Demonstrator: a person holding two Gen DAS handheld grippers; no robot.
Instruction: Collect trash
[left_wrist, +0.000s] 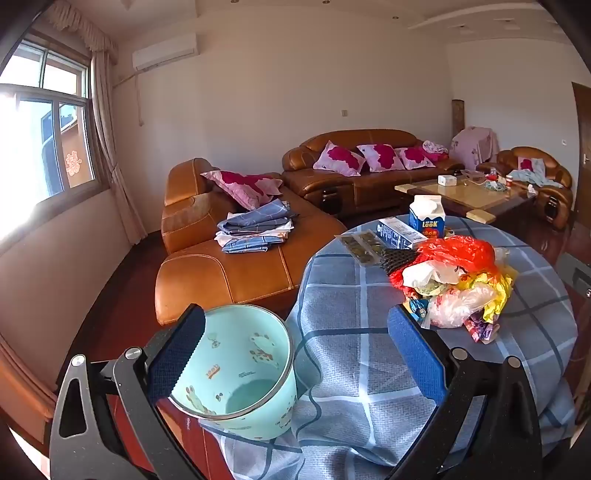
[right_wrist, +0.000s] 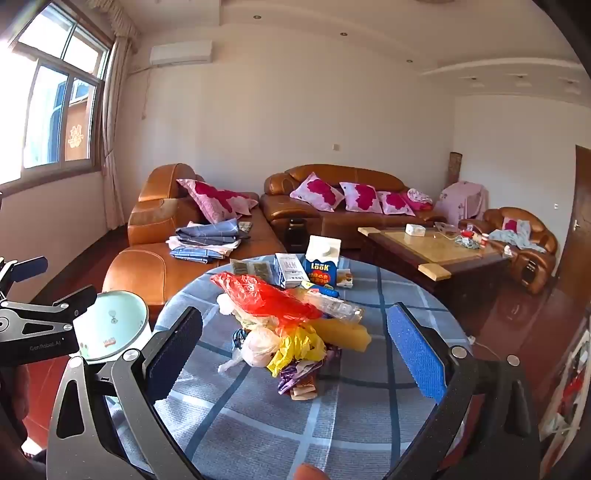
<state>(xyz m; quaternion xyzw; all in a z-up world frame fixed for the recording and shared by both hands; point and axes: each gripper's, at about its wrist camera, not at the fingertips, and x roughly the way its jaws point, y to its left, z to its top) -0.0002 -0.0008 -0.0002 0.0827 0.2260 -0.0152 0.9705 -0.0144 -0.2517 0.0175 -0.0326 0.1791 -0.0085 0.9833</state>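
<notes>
Two grippers, both spread wide with nothing between the pads. Largest item: round desk (right_wrist: 369, 424) under a blue-grey checked cloth, soft weave, hanging in folds at the near edge. Left of it, a mint-green bin (left_wrist: 236, 373), cylindrical, smooth wall with cartoon prints, metal rim, empty as far as can be seen. The left gripper (left_wrist: 295, 354) frames the bin's rim and the desk edge; in the right wrist view the bin stands just beside the desk.

Trash pile (right_wrist: 291, 332) sits mid-desk, ahead of the right gripper (right_wrist: 295, 354) and apart from it: crumpled red, yellow, white and clear plastic bags, thin and crinkly, plus small foil wrappers. Behind the pile, a blue-and-white carton (right_wrist: 322, 264), stiff, gable-topped, and a flat white box (right_wrist: 290, 273).

Step, as judged: approach, nothing picked yet. Next move likely calls for the right gripper to reach forward into the pile and pinch a bag fold; film is slippery and loose pieces may trail.
</notes>
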